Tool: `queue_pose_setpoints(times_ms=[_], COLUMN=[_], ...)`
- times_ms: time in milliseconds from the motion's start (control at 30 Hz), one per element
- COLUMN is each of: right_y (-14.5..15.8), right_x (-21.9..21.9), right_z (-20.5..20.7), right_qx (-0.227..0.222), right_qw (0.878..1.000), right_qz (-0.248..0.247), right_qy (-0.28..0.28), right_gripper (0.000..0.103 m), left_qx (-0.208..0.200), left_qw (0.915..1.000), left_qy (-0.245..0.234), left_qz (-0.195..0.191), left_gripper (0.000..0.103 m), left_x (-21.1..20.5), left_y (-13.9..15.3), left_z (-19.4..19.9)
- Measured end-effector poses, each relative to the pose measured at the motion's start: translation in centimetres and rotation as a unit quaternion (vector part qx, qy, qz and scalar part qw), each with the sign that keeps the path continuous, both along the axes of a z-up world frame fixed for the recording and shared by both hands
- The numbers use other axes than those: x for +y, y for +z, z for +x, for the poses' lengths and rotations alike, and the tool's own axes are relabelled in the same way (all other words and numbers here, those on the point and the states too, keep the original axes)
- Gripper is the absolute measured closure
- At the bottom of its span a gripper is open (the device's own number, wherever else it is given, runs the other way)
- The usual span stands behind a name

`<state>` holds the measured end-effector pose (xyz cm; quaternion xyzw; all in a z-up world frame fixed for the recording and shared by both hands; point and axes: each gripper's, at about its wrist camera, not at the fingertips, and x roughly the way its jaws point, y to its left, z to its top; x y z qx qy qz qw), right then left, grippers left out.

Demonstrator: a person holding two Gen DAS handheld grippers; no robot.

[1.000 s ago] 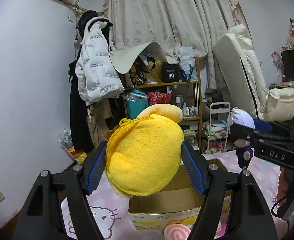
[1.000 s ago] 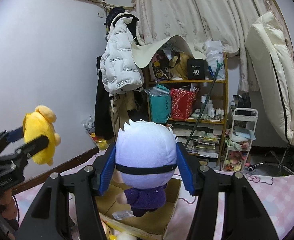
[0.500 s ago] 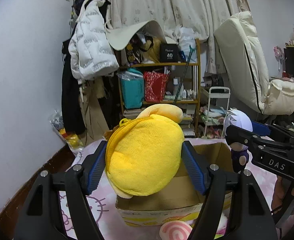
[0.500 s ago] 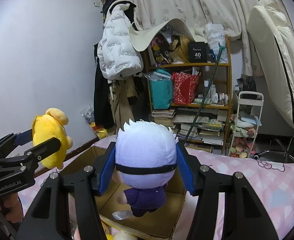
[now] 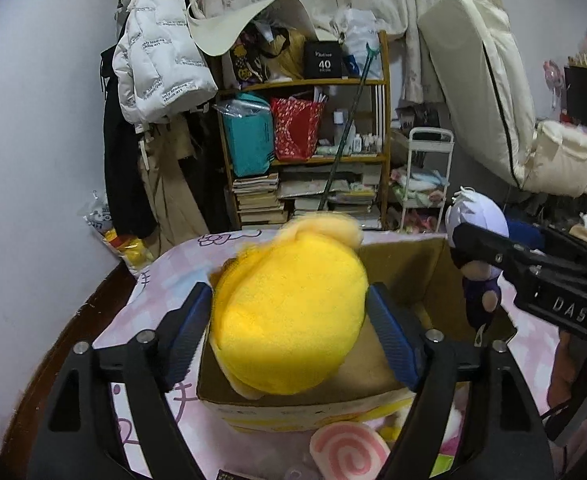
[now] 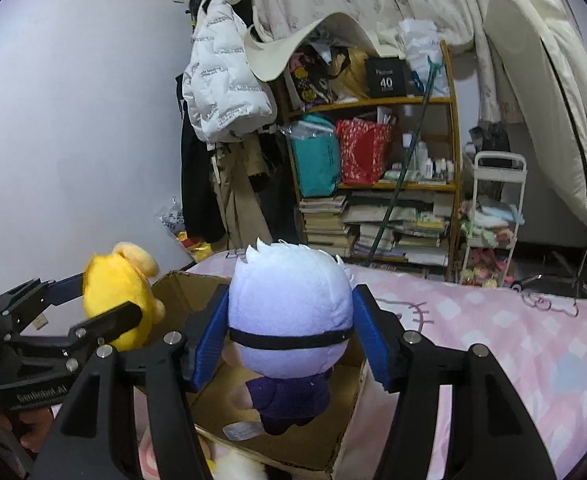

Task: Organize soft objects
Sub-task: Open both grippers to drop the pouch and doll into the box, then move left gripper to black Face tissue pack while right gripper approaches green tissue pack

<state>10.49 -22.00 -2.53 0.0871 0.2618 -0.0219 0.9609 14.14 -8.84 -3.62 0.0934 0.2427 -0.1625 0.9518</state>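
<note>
My left gripper [image 5: 289, 328] is shut on a yellow plush dog [image 5: 289, 316] and holds it just above the open cardboard box [image 5: 293, 404]. The yellow plush also shows in the right wrist view [image 6: 113, 300]. My right gripper [image 6: 291, 336] is shut on a white-haired plush doll [image 6: 289, 312] with a black blindfold and purple body, held over the same box [image 6: 345, 440]. The doll shows in the left wrist view [image 5: 477, 224] at the right, above the box's far corner.
The box sits on a pink patterned bed sheet [image 6: 513, 344]. A pink swirl plush [image 5: 349, 450] lies in front of the box. A cluttered shelf [image 5: 309, 152], hanging coats [image 5: 157, 80], a white cart [image 5: 425, 176] and a folded cream mattress [image 5: 485, 80] stand beyond the bed.
Both grippers have tilted and moved downward toward the box, each still holding its plush. The box now fills more of both views.
</note>
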Motion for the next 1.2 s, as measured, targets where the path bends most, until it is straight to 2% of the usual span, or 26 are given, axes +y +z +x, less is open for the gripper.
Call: queue_pose_setpoints(times_ms=[67, 167, 267, 300, 500, 800, 967, 1100, 1200], right_y=[-0.2, -0.2, 0.0, 0.2, 0.8, 1.4, 1.7, 2.2, 2.4], right_x=[0.0, 0.1, 0.3, 0.4, 1.0, 1.6, 2.3, 3.0, 3.7], right_z=[0.0, 0.0, -0.3, -0.5, -1.9, -4.3, -5.9, -6.8, -7.4], right_qx=[0.007, 0.014, 0.006, 0.002, -0.003, 0.005, 0.014, 0.017, 0.022], right_qw=[1.000, 1.000, 1.000, 1.000, 1.000, 1.000, 0.999, 0.999, 0.999], right_qz=[0.000, -0.004, -0.007, -0.009, -0.019, -0.025, -0.031, -0.031, -0.033], right_qy=[0.000, 0.001, -0.002, -0.003, -0.006, -0.005, 0.001, 0.004, 0.008], right_gripper=[0.038, 0.036, 0.023, 0.020, 0.005, 0.003, 0.003, 0.003, 0.003], left_qx=[0.003, 0.015, 0.015, 0.014, 0.013, 0.037, 0.074, 0.077, 0.090], left_qw=[1.0000, 0.9999, 0.9998, 0.9998, 0.9995, 0.9982, 0.9963, 0.9950, 0.9932], left_qy=[0.001, 0.001, 0.009, 0.014, 0.028, 0.043, 0.037, 0.039, 0.049], left_qz=[0.001, -0.001, -0.002, -0.002, -0.001, 0.022, 0.021, 0.050, 0.056], left_gripper=[0.016, 0.014, 0.010, 0.007, 0.005, 0.003, 0.003, 0.003, 0.003], left_x=[0.0, 0.2, 0.6, 0.8, 1.9, 3.4, 4.3, 4.7, 5.5], left_y=[-0.2, -0.2, 0.0, 0.1, 0.8, 0.9, 1.1, 1.6, 1.6], left_z=[-0.2, -0.3, -0.7, -0.9, -2.1, -4.2, -5.3, -6.9, -7.8])
